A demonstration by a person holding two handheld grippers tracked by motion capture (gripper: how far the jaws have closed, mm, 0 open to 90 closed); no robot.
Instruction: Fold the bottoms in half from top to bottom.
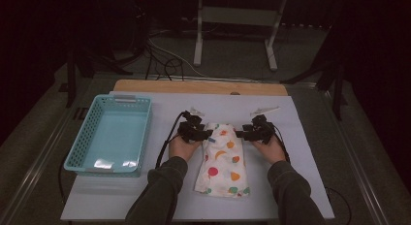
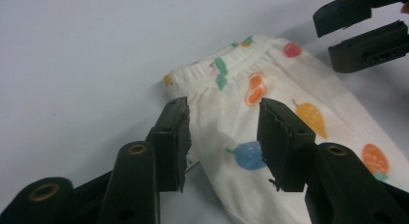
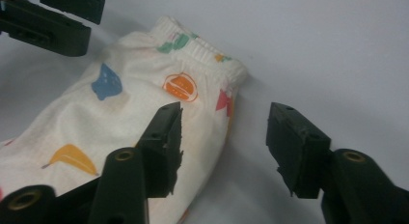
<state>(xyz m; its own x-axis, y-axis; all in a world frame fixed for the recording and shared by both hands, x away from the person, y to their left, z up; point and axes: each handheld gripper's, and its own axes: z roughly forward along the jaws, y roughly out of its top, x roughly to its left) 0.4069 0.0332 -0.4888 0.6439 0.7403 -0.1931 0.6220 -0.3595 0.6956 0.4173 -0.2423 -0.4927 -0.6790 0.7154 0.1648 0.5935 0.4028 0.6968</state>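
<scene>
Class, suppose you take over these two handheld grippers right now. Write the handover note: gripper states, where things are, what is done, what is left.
Left gripper: jaws open, straddling the left edge of the printed garment near its waistband; no pinch visible.
Right gripper: jaws open astride the garment's right edge, nothing gripped.
Garment lies flat on the white table sheet; blue basket sits empty to its left.
Done: both grippers positioned.
Left: probably close both, then fold or move the garment.

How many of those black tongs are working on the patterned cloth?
2. The left tongs sit at the left side of the cloth near its elastic end, and the right tongs sit at its right side, both open.
</scene>
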